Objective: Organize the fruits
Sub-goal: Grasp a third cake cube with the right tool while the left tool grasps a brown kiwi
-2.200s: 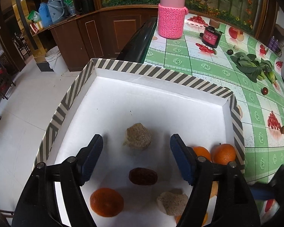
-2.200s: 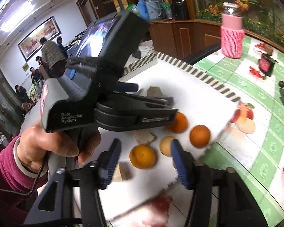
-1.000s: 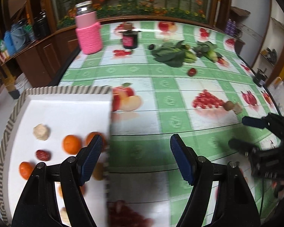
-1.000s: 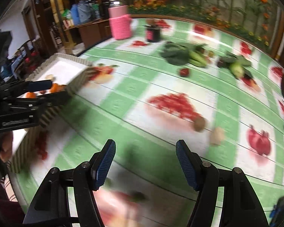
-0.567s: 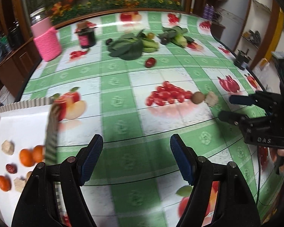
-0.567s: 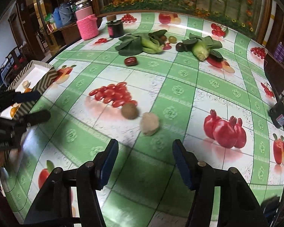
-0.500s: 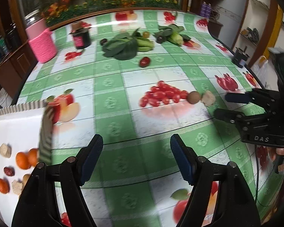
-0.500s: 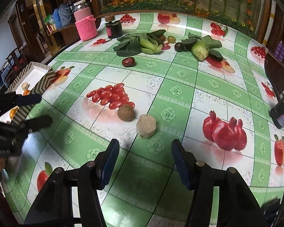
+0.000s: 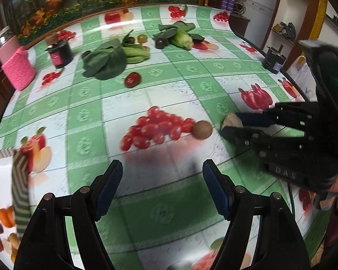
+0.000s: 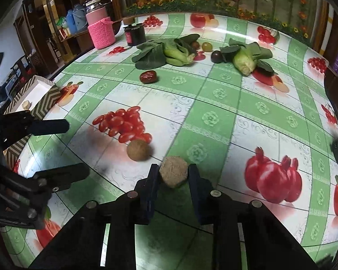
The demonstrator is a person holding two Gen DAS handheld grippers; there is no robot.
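A tan faceted lump [image 10: 173, 174] lies on the fruit-print tablecloth between the fingers of my right gripper [image 10: 173, 176]. Its jaws are closing and the pads lie against the lump's sides. The left wrist view shows the same lump [image 9: 230, 119] at the right gripper's [image 9: 231, 124] tips. A round brown fruit [image 10: 138, 150] [image 9: 202, 129] sits just left of it, untouched. My left gripper [image 9: 162, 189] hovers open over bare cloth, short of the brown fruit. A red date [image 10: 148, 76] lies farther back. The striped-rim white tray [image 9: 20, 180] at far left holds oranges and other pieces.
Leafy greens [image 10: 155, 55], a corn cob [image 10: 243, 61], a dark plum [image 10: 216, 56] and small round fruits lie at the back. A pink knit-sleeved bottle [image 10: 101, 31] and a dark jar [image 10: 135, 34] stand back left. The table edge curves along the right.
Both grippers have swung from the tray to the middle of the table. The right jaws have narrowed around the tan lump. The left jaws kept their width.
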